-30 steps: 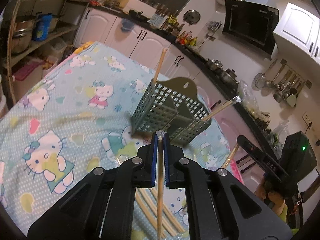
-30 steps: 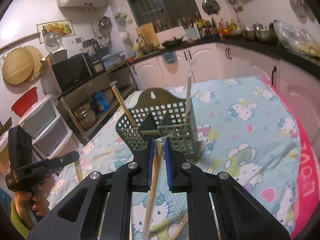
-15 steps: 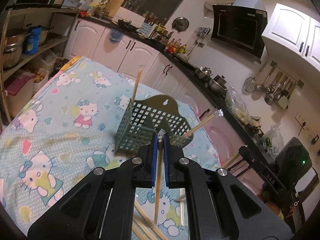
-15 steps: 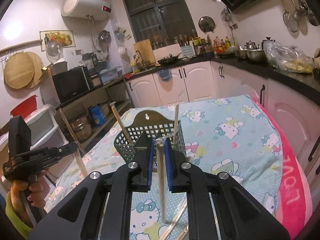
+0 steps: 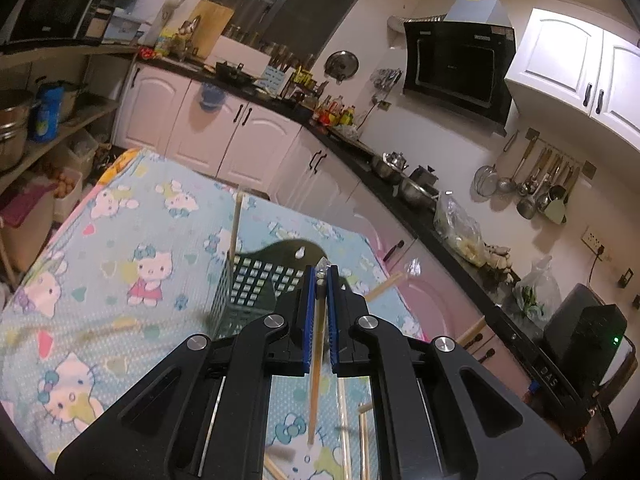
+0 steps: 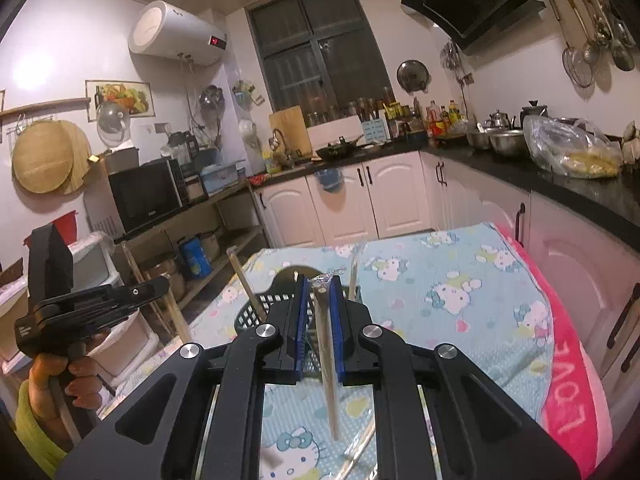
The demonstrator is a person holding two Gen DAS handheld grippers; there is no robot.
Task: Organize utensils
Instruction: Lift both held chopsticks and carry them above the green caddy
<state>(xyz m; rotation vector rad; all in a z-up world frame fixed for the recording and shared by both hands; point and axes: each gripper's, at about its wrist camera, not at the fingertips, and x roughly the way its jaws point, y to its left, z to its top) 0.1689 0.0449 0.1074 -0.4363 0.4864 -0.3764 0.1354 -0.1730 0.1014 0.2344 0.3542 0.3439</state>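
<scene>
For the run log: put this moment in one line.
left claw: shut on chopstick | right claw: shut on wrapped chopstick | caddy: two chopsticks inside

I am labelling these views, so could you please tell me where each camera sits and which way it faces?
Left wrist: on the left gripper, facing the green basket; shut on a chopstick.
Right wrist: on the right gripper, facing the window; shut on a wrapped chopstick; left hand visible.
Shared: basket, cartoon tablecloth.
</scene>
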